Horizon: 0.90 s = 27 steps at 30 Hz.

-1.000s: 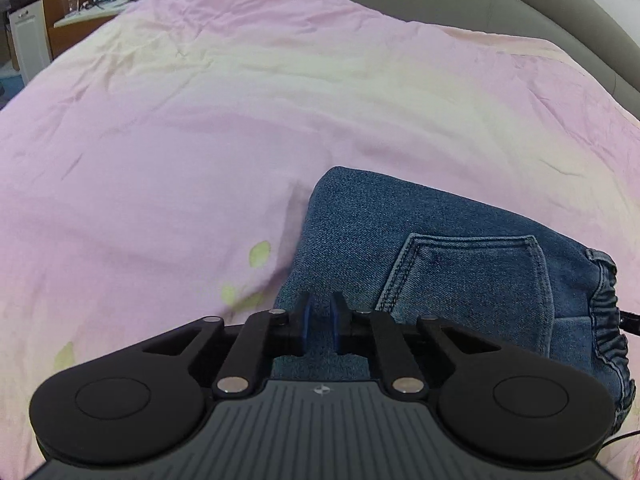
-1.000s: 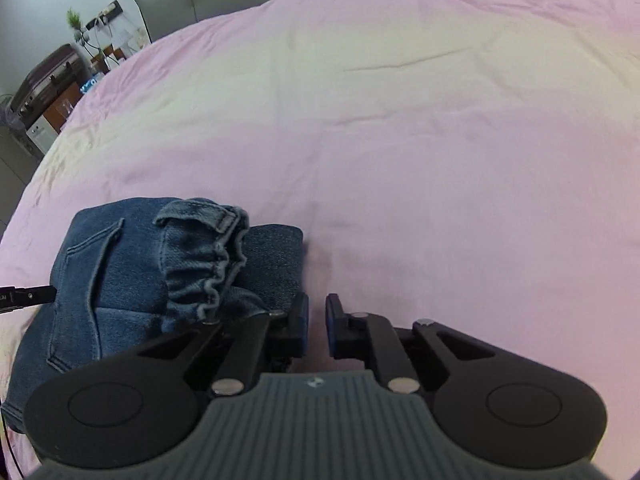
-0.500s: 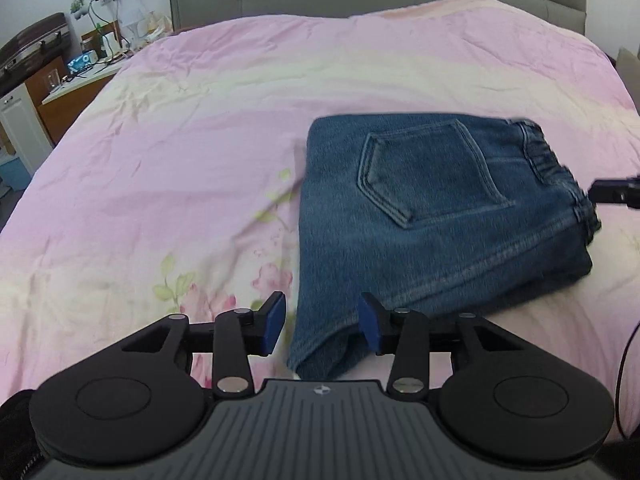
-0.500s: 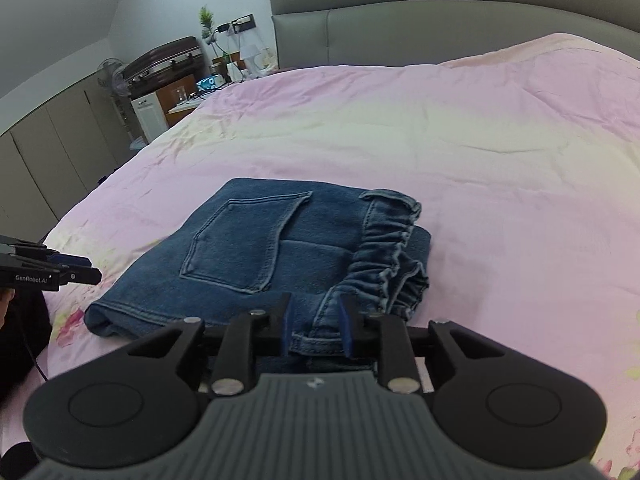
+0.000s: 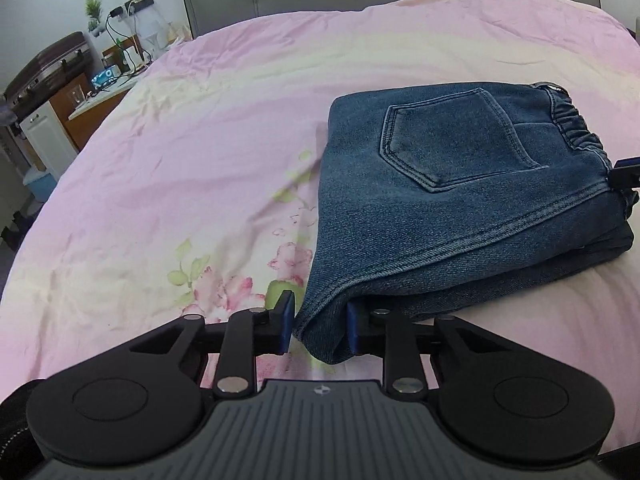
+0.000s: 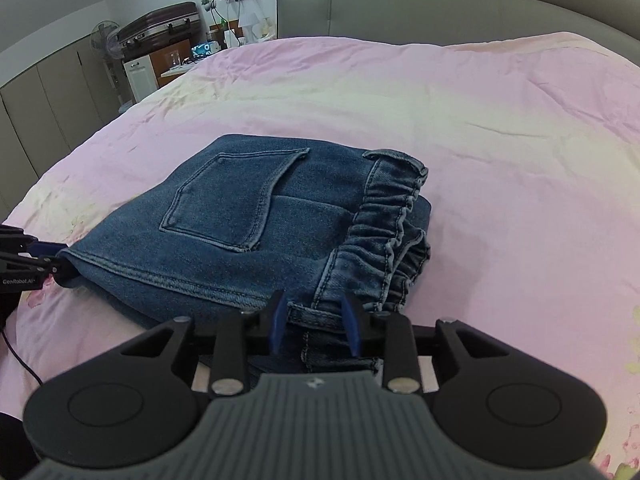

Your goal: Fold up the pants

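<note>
The blue denim pants (image 5: 440, 184) lie folded into a thick bundle on the pink bed sheet (image 5: 192, 152), back pocket up and elastic waistband to the right. My left gripper (image 5: 319, 324) is at the bundle's near left corner and its jaws are closing. The folded corner sits between the pads and does not look squeezed. My right gripper (image 6: 314, 326) is at the near waistband end of the pants (image 6: 240, 216), its jaws opening with the gathered waistband between them. Each gripper shows at the edge of the other's view: the left gripper (image 6: 40, 264) and the right gripper (image 5: 626, 172).
A grey padded headboard (image 6: 440, 8) runs along the far side of the bed. At the far left stand a cluttered bedside table (image 5: 104, 80), a suitcase (image 6: 160, 28) on a cabinet, a fan and wardrobe doors. Pink sheet stretches around the pants.
Both grippers drew back to the near edge of the folded pants as their views rolled level. The left jaws opened wide, then narrowed around the corner. The right jaws widened around the waistband.
</note>
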Available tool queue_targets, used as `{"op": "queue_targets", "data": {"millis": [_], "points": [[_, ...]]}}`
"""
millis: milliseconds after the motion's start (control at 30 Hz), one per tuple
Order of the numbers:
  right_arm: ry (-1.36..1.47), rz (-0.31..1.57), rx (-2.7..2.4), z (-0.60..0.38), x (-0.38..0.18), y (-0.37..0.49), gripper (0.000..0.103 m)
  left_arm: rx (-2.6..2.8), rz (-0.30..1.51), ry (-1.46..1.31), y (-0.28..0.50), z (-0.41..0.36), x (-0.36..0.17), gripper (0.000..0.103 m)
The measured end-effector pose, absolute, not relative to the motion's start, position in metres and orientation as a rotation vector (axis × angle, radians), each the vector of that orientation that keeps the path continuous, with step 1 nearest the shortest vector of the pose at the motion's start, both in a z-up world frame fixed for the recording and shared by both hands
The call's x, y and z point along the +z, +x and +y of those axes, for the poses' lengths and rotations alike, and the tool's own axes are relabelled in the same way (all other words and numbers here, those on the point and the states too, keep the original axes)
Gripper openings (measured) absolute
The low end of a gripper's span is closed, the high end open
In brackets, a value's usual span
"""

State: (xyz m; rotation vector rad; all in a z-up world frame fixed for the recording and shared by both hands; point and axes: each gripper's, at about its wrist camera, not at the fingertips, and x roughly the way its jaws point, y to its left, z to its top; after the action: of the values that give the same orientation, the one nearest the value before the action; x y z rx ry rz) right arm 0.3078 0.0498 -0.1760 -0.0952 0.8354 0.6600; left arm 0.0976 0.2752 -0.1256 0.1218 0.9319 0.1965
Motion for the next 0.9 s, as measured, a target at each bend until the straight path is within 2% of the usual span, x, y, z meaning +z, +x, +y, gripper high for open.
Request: {"op": "queue_targets", "data": {"millis": [300,667,733,900], "points": [[-0.133,0.877,0.678,0.057,-0.195,0.313,0.028,0.243,1.071,0.111,0.112,0.278,-0.172,0.028],[-0.140,0.901,0.674,0.056,-0.182,0.319,0.028,0.283,1.069,0.161,0.107,0.254,-0.129,0.029],[-0.152,0.896,0.681,0.056,-0.175,0.317,0.029,0.274,1.054,0.174,0.102,0.246,-0.117,0.027],[-0.136,0.881,0.678,0.047,-0.156,0.309,0.037,0.258,1.012,0.205,0.095,0.230,-0.085,0.027]]}}
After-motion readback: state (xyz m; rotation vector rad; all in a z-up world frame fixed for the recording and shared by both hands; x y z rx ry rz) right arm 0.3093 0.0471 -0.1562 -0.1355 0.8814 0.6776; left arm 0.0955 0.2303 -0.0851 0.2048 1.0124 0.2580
